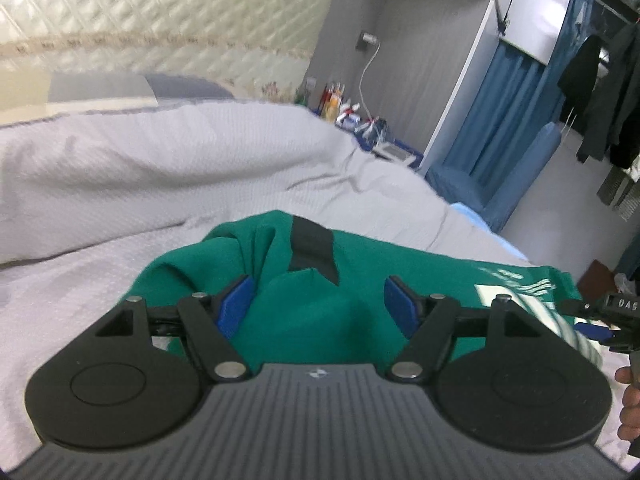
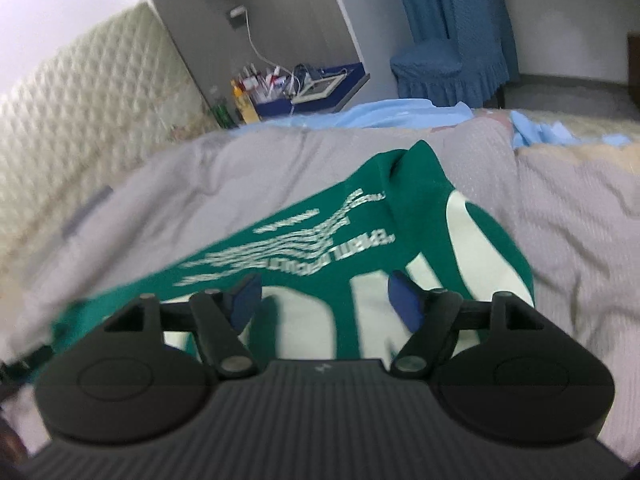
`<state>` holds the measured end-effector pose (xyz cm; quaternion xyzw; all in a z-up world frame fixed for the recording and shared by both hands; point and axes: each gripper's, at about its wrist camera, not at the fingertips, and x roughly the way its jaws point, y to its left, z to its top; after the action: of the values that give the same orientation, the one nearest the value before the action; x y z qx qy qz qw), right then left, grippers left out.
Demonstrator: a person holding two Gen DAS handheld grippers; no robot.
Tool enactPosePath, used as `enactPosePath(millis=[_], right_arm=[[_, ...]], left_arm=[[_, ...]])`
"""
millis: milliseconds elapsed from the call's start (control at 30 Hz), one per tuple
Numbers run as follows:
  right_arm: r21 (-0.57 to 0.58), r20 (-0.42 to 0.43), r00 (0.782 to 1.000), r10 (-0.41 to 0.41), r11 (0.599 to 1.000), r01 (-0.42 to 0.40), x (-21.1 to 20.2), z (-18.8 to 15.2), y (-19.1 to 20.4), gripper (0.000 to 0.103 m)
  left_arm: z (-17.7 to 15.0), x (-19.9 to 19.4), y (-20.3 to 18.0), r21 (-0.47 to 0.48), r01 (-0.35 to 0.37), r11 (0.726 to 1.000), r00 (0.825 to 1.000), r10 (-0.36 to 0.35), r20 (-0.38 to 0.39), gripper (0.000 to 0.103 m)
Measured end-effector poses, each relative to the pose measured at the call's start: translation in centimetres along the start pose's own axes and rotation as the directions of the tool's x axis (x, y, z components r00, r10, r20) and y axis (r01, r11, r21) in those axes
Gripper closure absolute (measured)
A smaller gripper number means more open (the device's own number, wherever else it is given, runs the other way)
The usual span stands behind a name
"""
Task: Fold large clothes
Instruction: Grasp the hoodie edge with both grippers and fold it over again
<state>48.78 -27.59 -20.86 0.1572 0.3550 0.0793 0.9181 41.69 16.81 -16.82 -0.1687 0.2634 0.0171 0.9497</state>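
A: While both grippers hover over the bed [image 1: 120, 168], where is the shirt [image 1: 312, 312]?
B: Bunched on the grey cover, below both tools
A: Left gripper [image 1: 318, 304]?
B: Fingers wide, nothing clamped
A: Right gripper [image 2: 326, 300]?
B: Fingers wide above the white print [image 2: 304, 240], gripping nothing

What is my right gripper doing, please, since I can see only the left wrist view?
Observer: The right gripper is open, its pads apart over the green garment, pinching nothing.
Operator: Thank you. What part of the garment lies under it?
Observer: Large white letters, with lines of small white print beyond them.
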Motion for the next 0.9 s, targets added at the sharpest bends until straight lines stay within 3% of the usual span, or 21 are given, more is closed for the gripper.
enactPosePath(millis=[133,233,267,333,433,567,767,900], right_arm=[[0.149,0.011,0.994,0.105,0.983,-0.106,-3.6,-1.2,-0.2,0.022],[0.221,-0.011,0.980,0.197,0.957,-0.190,-5.2,-3.3,0.0,0.022],[0.246,-0.022,0.974,0.225,0.946,-0.213,-5.5,-4.0,0.0,0.014],[0.320,-0.040,0.957,0.287,0.911,-0.260,-6.0,-5.8,-0.3,0.000],[0.420,-0.082,0.934,0.348,0.862,-0.284,-5.6,-7.4,-0.8,0.000],[0.562,-0.125,0.913,0.389,0.786,-0.258,-3.0,-9.1,-2.1,0.000],[0.700,-0.114,0.948,0.296,0.701,-0.134,0.9,-10.1,-4.4,0.000],[0.767,0.022,0.952,0.305,0.606,-0.212,1.9,-8.6,-5.6,0.000]], left_arm=[[-1.3,-4.2,-0.5,0.017,0.023,1.000,0.999,-0.024,0.035,0.026],[-2.0,-5.9,-0.8,0.009,0.068,0.998,0.997,-0.068,0.032,0.026],[-2.1,-6.1,-0.9,0.008,0.091,0.996,0.995,-0.091,0.033,0.026],[-2.3,-6.0,-1.2,0.005,0.121,0.993,0.992,-0.121,0.033,0.026],[-2.8,-4.6,-1.6,-0.001,0.136,0.991,0.991,-0.136,0.011,0.026],[-3.8,-1.6,-1.4,-0.024,0.099,0.995,0.994,-0.101,-0.053,0.026],[-3.6,0.9,-0.9,-0.091,0.086,0.992,0.992,-0.094,-0.081,0.026],[-3.2,1.5,0.6,-0.194,0.118,0.974,0.988,-0.135,-0.081,0.026]])
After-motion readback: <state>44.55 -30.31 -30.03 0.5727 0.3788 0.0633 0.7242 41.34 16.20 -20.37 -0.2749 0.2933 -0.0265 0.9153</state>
